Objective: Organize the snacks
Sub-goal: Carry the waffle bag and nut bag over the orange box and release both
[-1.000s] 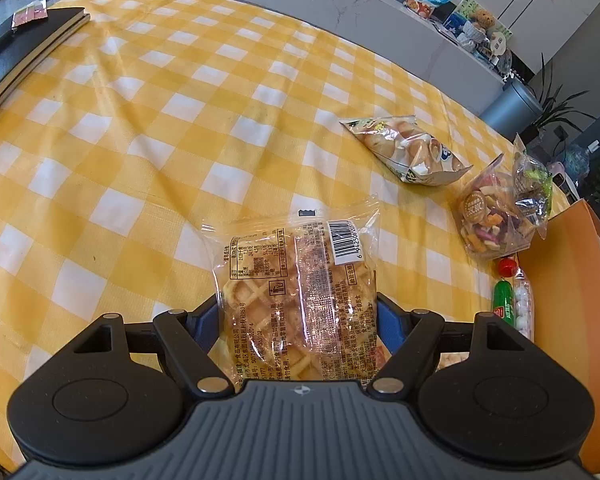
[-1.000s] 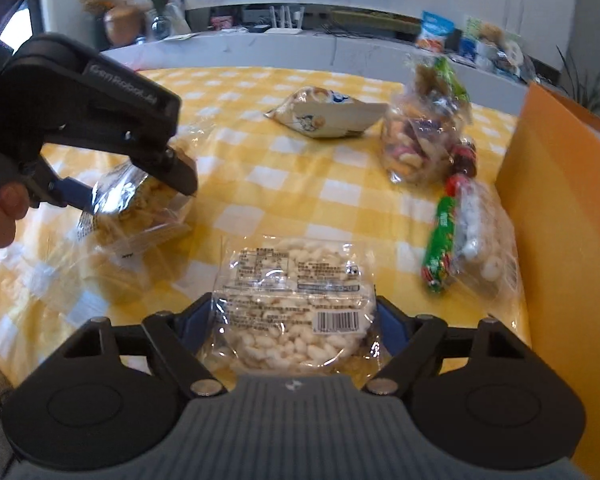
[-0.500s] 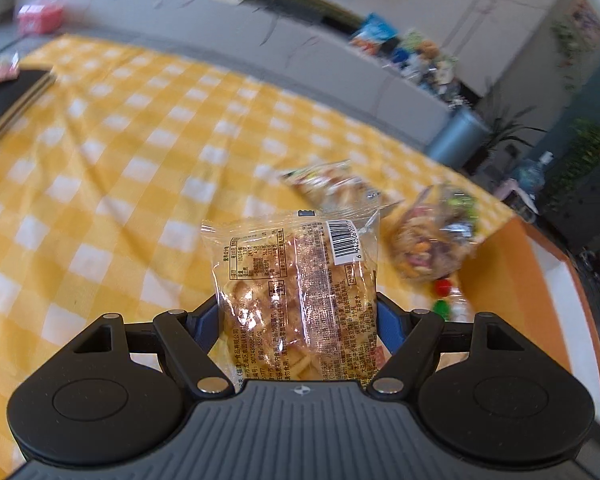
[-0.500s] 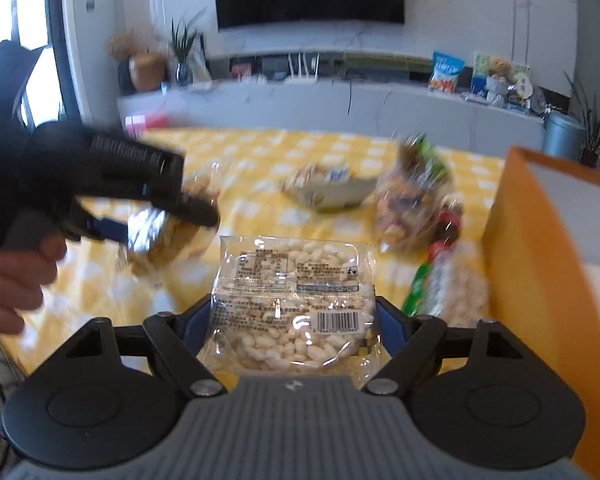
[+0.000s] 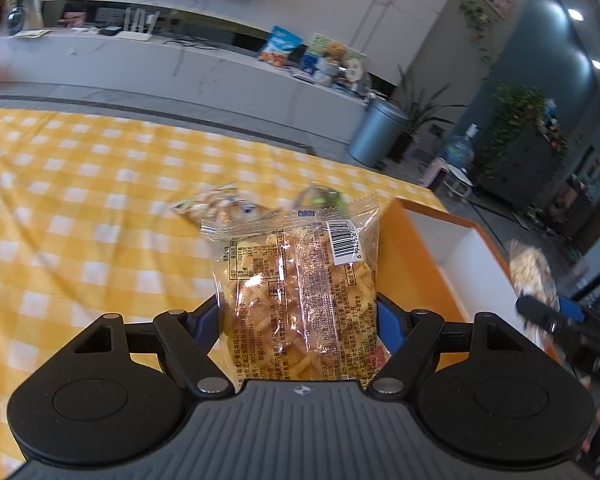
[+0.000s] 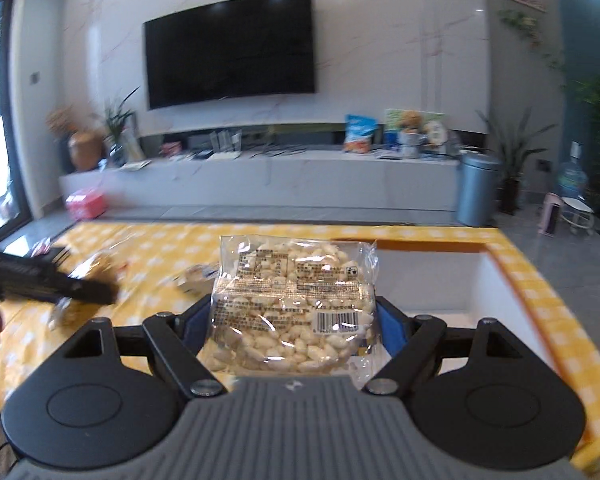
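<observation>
My left gripper is shut on a clear packet of golden waffles, held upright above the yellow checked table. My right gripper is shut on a clear packet of white puffed-rice cake, raised near the orange box with a white inside. That orange box lies just right of the waffle packet in the left wrist view. At the right edge of the left wrist view the right gripper's dark fingers hold the rice packet.
A pale snack bag and a green-topped mixed-snack bag lie on the cloth behind the waffles. The left gripper's dark body crosses the right wrist view at the left. A grey bin and a long white TV bench stand beyond the table.
Both grippers have risen and tilted up with their packets still gripped, so the room now shows. The orange box has come closer to the middle in both views.
</observation>
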`<state>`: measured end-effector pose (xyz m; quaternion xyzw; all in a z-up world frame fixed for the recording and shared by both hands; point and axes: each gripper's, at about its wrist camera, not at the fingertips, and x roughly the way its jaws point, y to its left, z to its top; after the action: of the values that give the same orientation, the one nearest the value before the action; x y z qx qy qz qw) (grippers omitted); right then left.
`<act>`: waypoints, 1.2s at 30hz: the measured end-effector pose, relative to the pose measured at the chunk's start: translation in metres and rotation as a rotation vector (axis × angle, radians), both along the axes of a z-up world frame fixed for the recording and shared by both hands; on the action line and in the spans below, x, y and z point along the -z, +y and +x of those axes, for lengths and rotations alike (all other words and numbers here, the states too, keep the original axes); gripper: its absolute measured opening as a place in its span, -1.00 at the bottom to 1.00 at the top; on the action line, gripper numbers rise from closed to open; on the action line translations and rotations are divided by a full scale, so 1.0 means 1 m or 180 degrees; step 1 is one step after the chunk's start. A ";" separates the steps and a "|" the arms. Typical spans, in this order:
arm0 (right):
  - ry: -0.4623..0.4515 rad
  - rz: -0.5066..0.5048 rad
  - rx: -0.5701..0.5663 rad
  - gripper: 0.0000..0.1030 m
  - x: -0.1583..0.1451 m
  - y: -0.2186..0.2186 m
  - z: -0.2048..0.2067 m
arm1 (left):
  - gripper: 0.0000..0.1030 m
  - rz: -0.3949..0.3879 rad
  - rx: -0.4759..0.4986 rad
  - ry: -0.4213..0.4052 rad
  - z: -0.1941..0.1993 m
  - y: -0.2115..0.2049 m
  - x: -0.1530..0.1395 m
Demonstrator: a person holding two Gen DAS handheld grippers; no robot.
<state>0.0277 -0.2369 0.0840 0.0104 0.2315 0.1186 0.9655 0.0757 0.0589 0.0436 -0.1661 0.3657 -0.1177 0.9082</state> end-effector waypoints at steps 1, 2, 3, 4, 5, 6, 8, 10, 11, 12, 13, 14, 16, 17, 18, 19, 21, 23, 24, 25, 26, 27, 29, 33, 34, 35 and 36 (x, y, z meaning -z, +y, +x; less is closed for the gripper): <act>-0.0011 0.0025 0.0067 0.55 -0.004 -0.010 -0.001 | 0.70 0.0017 0.0034 -0.0007 0.000 -0.005 -0.003; -0.0022 0.0048 0.0137 0.55 -0.007 -0.019 -0.001 | 0.70 0.0037 0.0065 -0.0020 0.000 -0.010 -0.005; -0.0030 0.0057 0.0207 0.55 -0.011 -0.027 -0.002 | 0.70 0.0056 0.0096 -0.0030 -0.001 -0.015 -0.007; -0.0018 0.0048 0.0257 0.55 -0.013 -0.035 0.000 | 0.70 0.0073 0.0129 -0.0032 -0.001 -0.020 -0.010; 0.0011 0.0023 0.0298 0.55 -0.015 -0.042 0.001 | 0.70 0.0085 0.0163 -0.0031 -0.001 -0.026 -0.013; 0.0045 -0.0010 0.0332 0.55 -0.016 -0.049 0.004 | 0.70 0.0087 0.0199 -0.0025 -0.001 -0.030 -0.015; 0.0139 -0.0095 0.0340 0.55 -0.016 -0.062 0.013 | 0.70 0.0102 0.0263 0.0009 0.000 -0.039 -0.020; 0.0237 -0.0207 0.0320 0.55 -0.014 -0.071 0.025 | 0.70 0.0130 0.0319 0.0014 0.000 -0.050 -0.027; 0.0276 -0.0264 0.0334 0.55 -0.013 -0.075 0.031 | 0.70 0.0147 0.0339 0.0016 0.000 -0.056 -0.029; 0.0306 -0.0303 0.0351 0.55 -0.011 -0.078 0.036 | 0.70 0.0163 0.0358 0.0021 0.001 -0.061 -0.031; 0.0324 -0.0329 0.0353 0.55 -0.008 -0.081 0.039 | 0.70 0.0176 0.0374 0.0025 0.002 -0.067 -0.033; 0.0344 -0.0362 0.0323 0.55 -0.006 -0.084 0.041 | 0.70 0.0183 0.0396 0.0026 0.003 -0.073 -0.035; 0.0380 -0.0390 0.0289 0.55 0.002 -0.092 0.044 | 0.70 0.0172 0.0471 0.0017 0.007 -0.086 -0.037; 0.0394 -0.0364 0.0313 0.55 0.006 -0.097 0.044 | 0.70 0.0153 0.0517 0.0019 0.010 -0.092 -0.037; 0.0411 -0.0330 0.0341 0.55 0.011 -0.101 0.043 | 0.70 0.0124 0.0554 0.0038 0.014 -0.098 -0.036; 0.0422 -0.0290 0.0362 0.55 0.016 -0.107 0.042 | 0.70 0.0102 0.0585 0.0074 0.018 -0.105 -0.034; 0.0466 -0.0187 0.0371 0.55 0.026 -0.117 0.041 | 0.70 0.0090 0.0650 0.0142 0.027 -0.118 -0.030; 0.0578 -0.0036 0.0402 0.55 0.035 -0.126 0.042 | 0.70 0.0158 0.0726 0.0202 0.035 -0.132 -0.026; 0.0608 -0.0054 0.0419 0.55 0.039 -0.127 0.042 | 0.70 0.0201 0.0740 0.0230 0.038 -0.138 -0.025; 0.0634 -0.0131 0.0438 0.55 0.042 -0.126 0.043 | 0.70 0.0236 0.0747 0.0246 0.041 -0.143 -0.024; 0.0654 -0.0227 0.0465 0.55 0.046 -0.124 0.045 | 0.70 0.0253 0.0757 0.0256 0.044 -0.147 -0.023; 0.0648 -0.0295 0.0461 0.55 0.048 -0.121 0.046 | 0.70 0.0255 0.0773 0.0271 0.045 -0.150 -0.022; 0.0597 -0.0440 0.0416 0.56 0.051 -0.116 0.046 | 0.70 0.0246 0.0803 0.0304 0.048 -0.155 -0.021; 0.0515 -0.0855 0.0336 0.56 0.058 -0.103 0.048 | 0.70 0.0349 0.0819 0.0370 0.047 -0.164 -0.017; 0.0478 -0.0968 0.0309 0.56 0.060 -0.099 0.047 | 0.70 0.0388 0.0820 0.0376 0.047 -0.166 -0.017; 0.0410 -0.1098 0.0269 0.56 0.062 -0.095 0.045 | 0.70 0.0418 0.0827 0.0376 0.046 -0.167 -0.017; 0.0362 -0.1240 0.0235 0.56 0.064 -0.091 0.044 | 0.70 0.0443 0.0840 0.0376 0.046 -0.168 -0.017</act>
<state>0.0713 -0.3275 0.0202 -0.1614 0.3037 0.0354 0.9383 0.1218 -0.1095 0.0610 -0.0599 0.4444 -0.2004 0.8711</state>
